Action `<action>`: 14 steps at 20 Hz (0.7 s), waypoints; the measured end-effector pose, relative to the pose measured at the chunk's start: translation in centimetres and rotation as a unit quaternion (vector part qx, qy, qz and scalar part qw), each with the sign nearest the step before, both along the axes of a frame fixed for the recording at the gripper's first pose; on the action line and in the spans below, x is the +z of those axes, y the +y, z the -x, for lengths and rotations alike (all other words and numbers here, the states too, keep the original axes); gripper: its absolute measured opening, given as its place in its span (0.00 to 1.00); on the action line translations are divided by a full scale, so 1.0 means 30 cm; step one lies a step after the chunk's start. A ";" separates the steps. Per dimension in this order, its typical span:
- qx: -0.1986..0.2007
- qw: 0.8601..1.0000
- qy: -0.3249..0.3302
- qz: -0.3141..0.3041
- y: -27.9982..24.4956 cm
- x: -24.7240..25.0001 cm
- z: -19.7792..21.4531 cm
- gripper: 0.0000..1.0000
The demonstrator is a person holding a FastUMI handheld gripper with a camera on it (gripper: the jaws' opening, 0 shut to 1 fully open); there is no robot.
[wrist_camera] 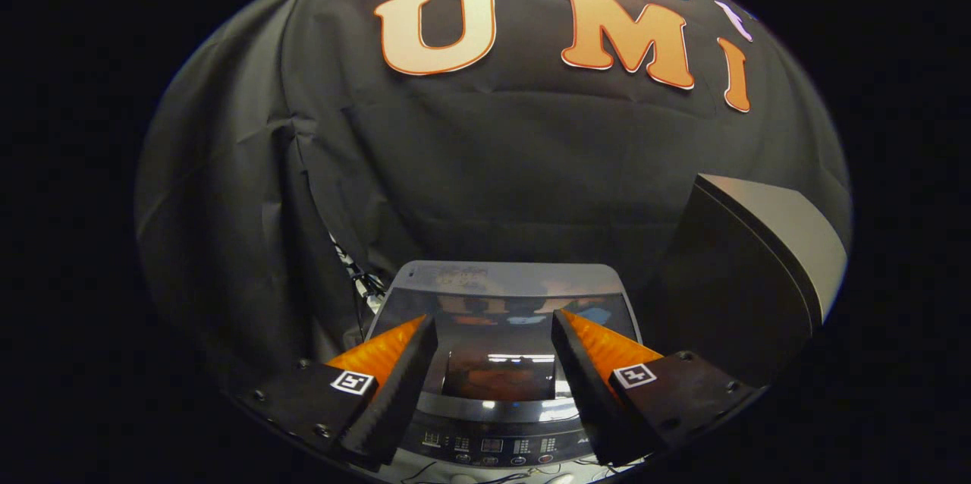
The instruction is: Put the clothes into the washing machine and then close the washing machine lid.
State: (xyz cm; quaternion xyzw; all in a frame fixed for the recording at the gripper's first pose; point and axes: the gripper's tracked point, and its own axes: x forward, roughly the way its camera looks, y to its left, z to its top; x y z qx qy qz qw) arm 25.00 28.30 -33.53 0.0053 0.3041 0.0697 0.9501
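A top-loading washing machine (504, 279) stands below and ahead of me, its dark glass lid (497, 332) lying flat and shut over the tub. A control panel (489, 446) with small buttons runs along its near edge, between and under my fingers. My gripper (493, 325) hovers above the lid, open, with nothing between its fingers. The lid mirrors the booth above it, and a dim reddish patch shows through the glass; I cannot tell what it is.
A large dark box with a pale slanted top (758, 256) stands to the right of the machine. Black cloth hangs behind and to the left. A few cables (356, 275) trail at the machine's left rear corner.
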 end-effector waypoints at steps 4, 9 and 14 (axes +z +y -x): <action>0.005 1.000 -0.001 -0.010 0.003 0.025 0.021 0.99; 0.010 0.999 -0.023 -0.033 -0.052 0.191 0.062 0.99; -0.005 0.997 -0.057 -0.044 -0.228 0.418 0.136 0.99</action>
